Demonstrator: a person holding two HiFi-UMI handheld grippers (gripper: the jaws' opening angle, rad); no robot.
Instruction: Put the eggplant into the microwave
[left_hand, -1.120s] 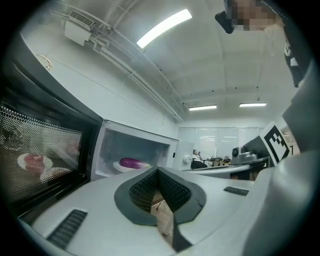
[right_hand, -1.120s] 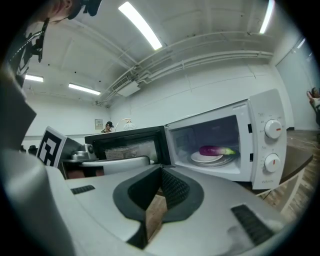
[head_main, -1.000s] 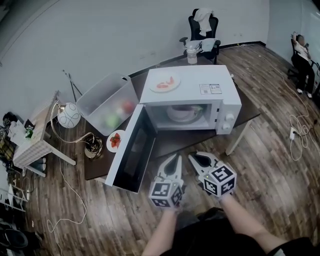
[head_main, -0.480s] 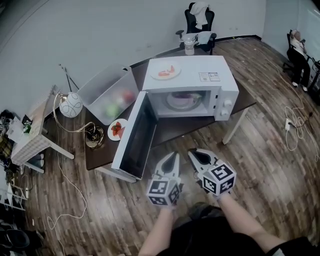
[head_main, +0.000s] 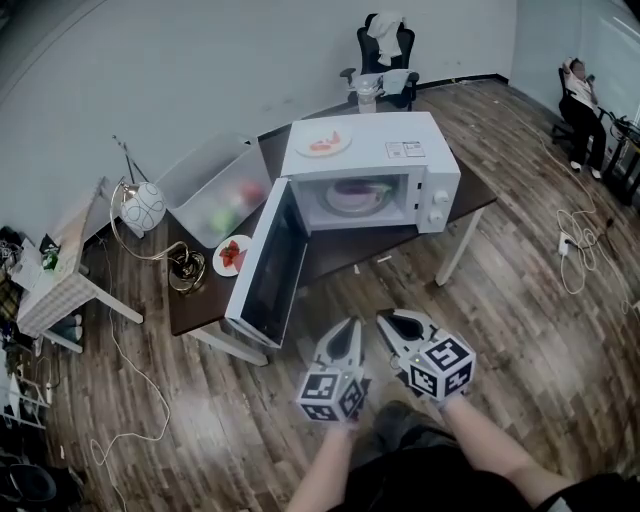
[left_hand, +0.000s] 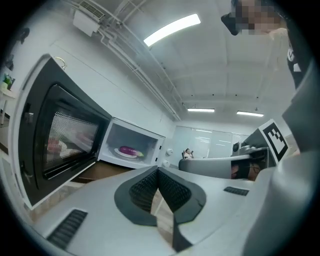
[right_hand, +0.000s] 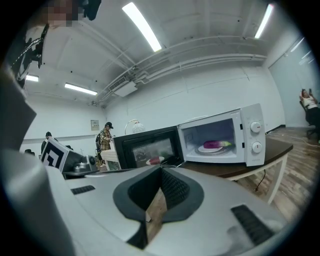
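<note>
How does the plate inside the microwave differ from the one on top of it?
The plate inside sits in the open microwave and carries a purple eggplant; the plate on top rests on the roof with reddish food. Both are round and pale.

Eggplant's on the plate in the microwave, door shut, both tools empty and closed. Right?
No: the door is open, swung out left, as the head view shows. The eggplant is on the plate in the microwave; left tool and right tool are empty and closed.
</note>
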